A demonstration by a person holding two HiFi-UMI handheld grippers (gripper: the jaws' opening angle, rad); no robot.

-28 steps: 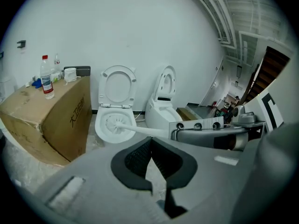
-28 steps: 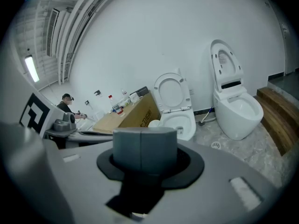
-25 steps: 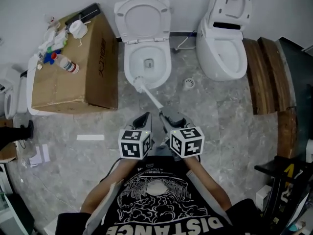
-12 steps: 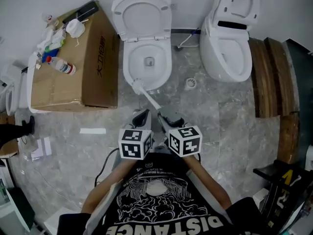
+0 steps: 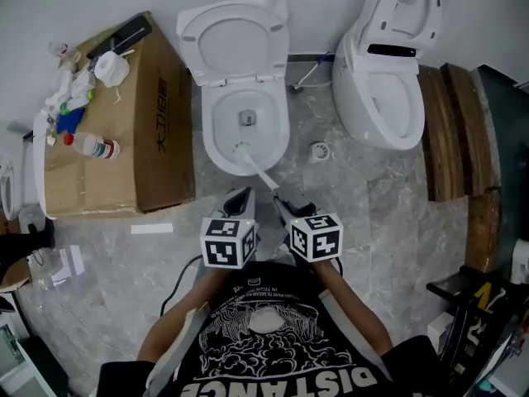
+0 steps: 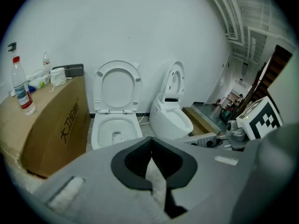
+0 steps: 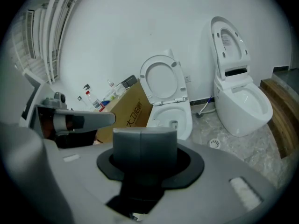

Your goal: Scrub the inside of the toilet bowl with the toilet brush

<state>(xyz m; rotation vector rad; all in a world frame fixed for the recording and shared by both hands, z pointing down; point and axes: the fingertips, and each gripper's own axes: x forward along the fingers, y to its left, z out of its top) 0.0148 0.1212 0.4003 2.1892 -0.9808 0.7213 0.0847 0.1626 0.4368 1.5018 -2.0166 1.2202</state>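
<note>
The toilet brush (image 5: 259,171) lies slanted across the front lip of the toilet bowl (image 5: 212,135). Its white head sits low inside the bowl at the 6 o'clock side, and its handle runs back toward 5 o'clock into the right gripper (image 5: 285,205). In the right gripper view that gripper (image 7: 141,139) has its jaws pressed flat together with only a seam between them. The handle itself is hidden beneath them there, so the grasp shows only from the head view. The left gripper (image 5: 240,198) hovers just beside the right one, at its 9 o'clock, apart from the brush. In its own view the left gripper (image 6: 150,146) has its dark pads meeting at the tips with nothing held between them. Both gripper views look toward 12 o'clock at the same bowl (image 6: 96,132) (image 7: 186,115), whose lid (image 5: 234,40) stands raised against the wall. At 10 o'clock from the grippers a cardboard box (image 5: 157,131) stands on the floor just beside the bowl. A plastic bottle (image 5: 92,145) lies on its top among other small items. A second toilet (image 5: 364,73) with its lid up stands at 1 o'clock, and a round floor drain (image 5: 320,150) lies between the two toilets. Wooden planks (image 5: 450,131) lie along the floor at 2 o'clock.
</note>
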